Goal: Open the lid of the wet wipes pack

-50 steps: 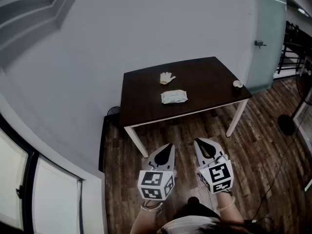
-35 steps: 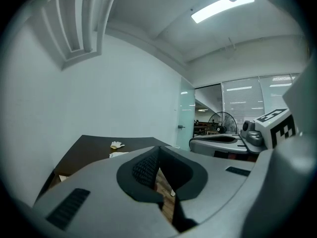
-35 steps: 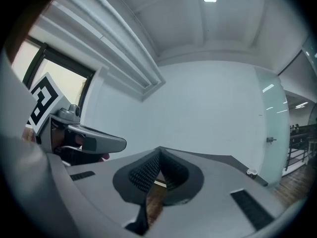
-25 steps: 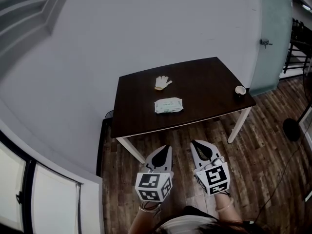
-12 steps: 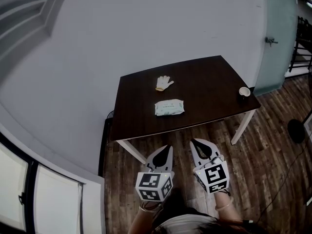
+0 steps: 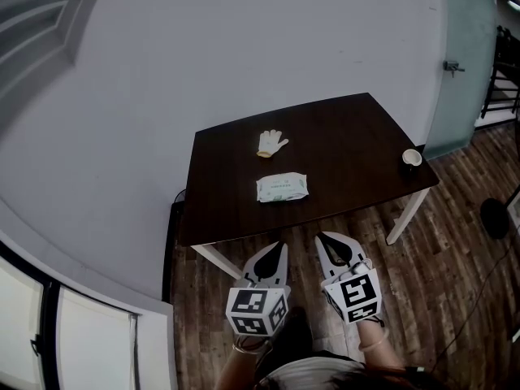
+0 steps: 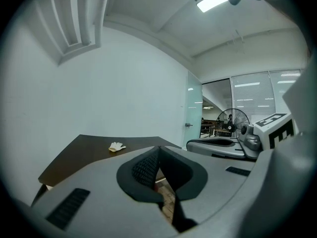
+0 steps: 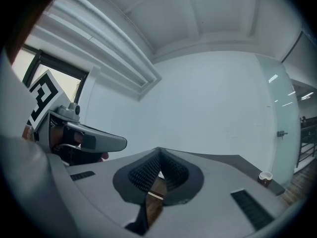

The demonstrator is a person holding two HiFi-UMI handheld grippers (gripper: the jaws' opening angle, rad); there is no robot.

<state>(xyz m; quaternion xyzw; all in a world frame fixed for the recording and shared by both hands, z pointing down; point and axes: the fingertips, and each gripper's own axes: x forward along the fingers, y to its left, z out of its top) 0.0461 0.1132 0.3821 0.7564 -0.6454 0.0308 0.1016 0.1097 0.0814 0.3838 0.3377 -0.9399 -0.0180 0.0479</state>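
Wet wipes pack (image 6: 282,188) on table (image 6: 349,145), well ahead of L gripper (image 6: 281,247), R gripper (image 6: 321,237); jaws pressed together.

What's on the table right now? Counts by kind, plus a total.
wet wipes pack: 1
white glove: 1
small cup: 1
Total on the table: 3
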